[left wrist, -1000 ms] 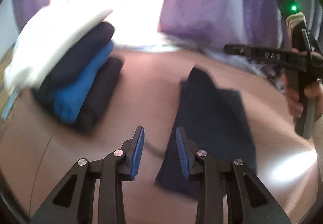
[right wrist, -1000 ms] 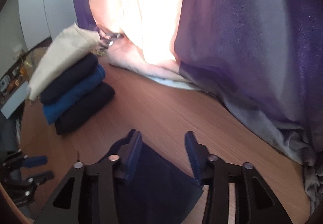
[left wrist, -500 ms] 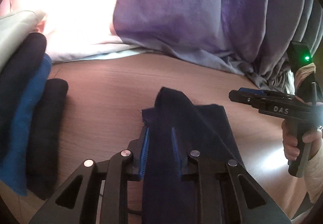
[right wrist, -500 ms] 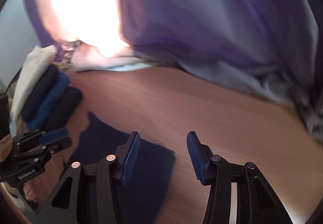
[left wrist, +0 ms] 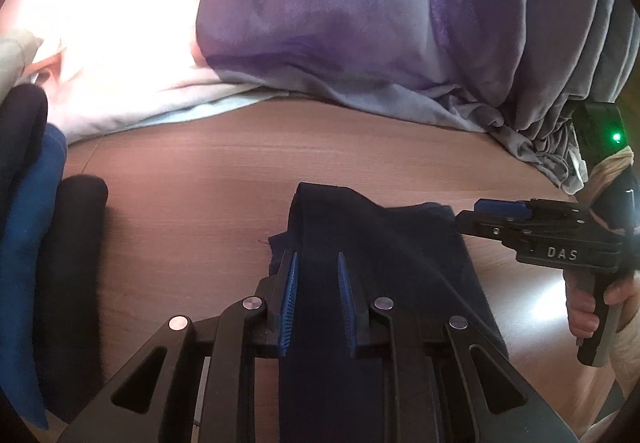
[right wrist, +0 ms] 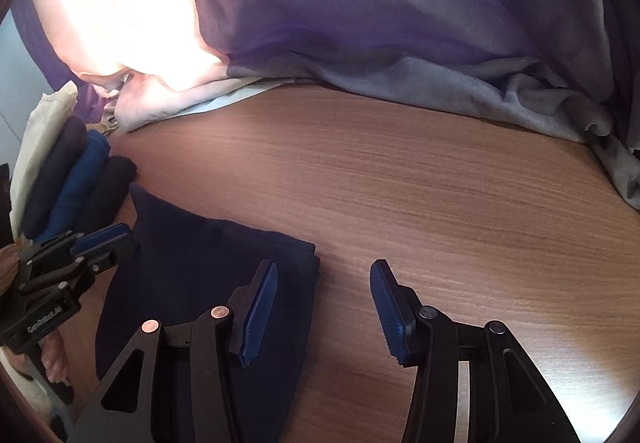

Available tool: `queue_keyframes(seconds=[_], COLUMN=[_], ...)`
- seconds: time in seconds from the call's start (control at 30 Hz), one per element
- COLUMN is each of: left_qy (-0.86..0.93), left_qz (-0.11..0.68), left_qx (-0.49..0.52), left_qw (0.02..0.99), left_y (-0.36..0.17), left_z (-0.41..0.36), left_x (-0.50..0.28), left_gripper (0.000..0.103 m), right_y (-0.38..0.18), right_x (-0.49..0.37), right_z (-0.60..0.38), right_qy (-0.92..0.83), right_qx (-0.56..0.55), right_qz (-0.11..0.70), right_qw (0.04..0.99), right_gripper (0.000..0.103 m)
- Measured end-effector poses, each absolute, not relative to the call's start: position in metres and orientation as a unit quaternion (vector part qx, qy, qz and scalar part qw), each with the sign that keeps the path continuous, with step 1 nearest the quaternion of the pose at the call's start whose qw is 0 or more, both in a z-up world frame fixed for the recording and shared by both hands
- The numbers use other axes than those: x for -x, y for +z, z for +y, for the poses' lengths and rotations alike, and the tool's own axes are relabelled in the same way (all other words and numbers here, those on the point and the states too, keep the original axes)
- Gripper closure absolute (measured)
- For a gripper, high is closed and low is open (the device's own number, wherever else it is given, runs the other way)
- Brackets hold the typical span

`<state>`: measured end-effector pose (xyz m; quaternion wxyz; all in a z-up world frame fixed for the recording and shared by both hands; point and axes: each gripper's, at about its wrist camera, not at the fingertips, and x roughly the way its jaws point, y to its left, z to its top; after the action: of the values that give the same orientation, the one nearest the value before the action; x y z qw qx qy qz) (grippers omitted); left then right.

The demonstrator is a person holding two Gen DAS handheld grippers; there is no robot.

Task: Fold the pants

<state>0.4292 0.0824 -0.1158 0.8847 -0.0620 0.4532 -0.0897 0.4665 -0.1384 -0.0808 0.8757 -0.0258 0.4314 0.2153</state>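
Observation:
The folded dark navy pants [left wrist: 384,239] lie on the wooden table [left wrist: 200,179]; they also show in the right wrist view [right wrist: 208,267]. My left gripper [left wrist: 318,263] is shut on a raised fold of the pants, which runs up between its blue pads. It also shows at the left edge of the right wrist view [right wrist: 102,239]. My right gripper [right wrist: 324,275] is open and empty, low over the table at the pants' right edge, its left finger [right wrist: 260,307] over the cloth. It shows from the side in the left wrist view [left wrist: 500,209].
A stack of folded clothes [right wrist: 68,179] in black, blue, navy and cream stands at the left; it also shows in the left wrist view [left wrist: 44,235]. A purple-grey curtain [right wrist: 400,23] hangs along the table's far edge, bunched at the right [left wrist: 532,139].
My left gripper has closed on the pants and lifted a fold of them. My right gripper has swung right and come down beside the pants' right edge, still open.

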Motion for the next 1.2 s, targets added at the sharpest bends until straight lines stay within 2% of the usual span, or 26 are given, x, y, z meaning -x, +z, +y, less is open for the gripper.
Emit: queue_keyframes(seconds=[0.17,0.23,0.3,0.5,0.8,1.07,1.17,1.2], left_qy=[-0.090,-0.093,-0.093,-0.069,-0.037,-0.043,-0.044,-0.044], left_qz=[0.462,0.463,0.460,0.442,0.468,0.466,0.465,0.465], left_qx=[0.074,0.075,0.074,0.064,0.077,0.071,0.070,0.070], left_qw=[0.879,0.879,0.880,0.892,0.880,0.881,0.882,0.881], left_y=[-0.122,-0.122,-0.119,-0.103,-0.120,-0.119,-0.120,-0.120], left_z=[0.086,0.086,0.085,0.088,0.102,0.101,0.101,0.101], left_x=[-0.428,-0.428,-0.427,-0.417,-0.416,-0.416,-0.415,-0.416], left_gripper=[0.082,0.095,0.096,0.097,0.096,0.096,0.096,0.096], right_y=[-0.086,-0.088,-0.089,-0.091,-0.100,-0.094,-0.088,-0.089], right_x=[-0.469,-0.472,-0.474,-0.479,-0.485,-0.482,-0.481,-0.483], right_z=[-0.135,-0.133,-0.131,-0.128,-0.122,-0.106,-0.102,-0.100], right_qy=[0.220,0.222,0.223,0.214,0.186,0.239,0.275,0.275], right_qx=[0.032,0.032,0.034,0.044,0.071,0.081,0.076,0.082], right_qz=[0.434,0.434,0.433,0.428,0.435,0.403,0.391,0.393], right_qw=[0.873,0.872,0.873,0.877,0.878,0.880,0.875,0.874], right_gripper=[0.053,0.053,0.053,0.053,0.054,0.054,0.056,0.061])
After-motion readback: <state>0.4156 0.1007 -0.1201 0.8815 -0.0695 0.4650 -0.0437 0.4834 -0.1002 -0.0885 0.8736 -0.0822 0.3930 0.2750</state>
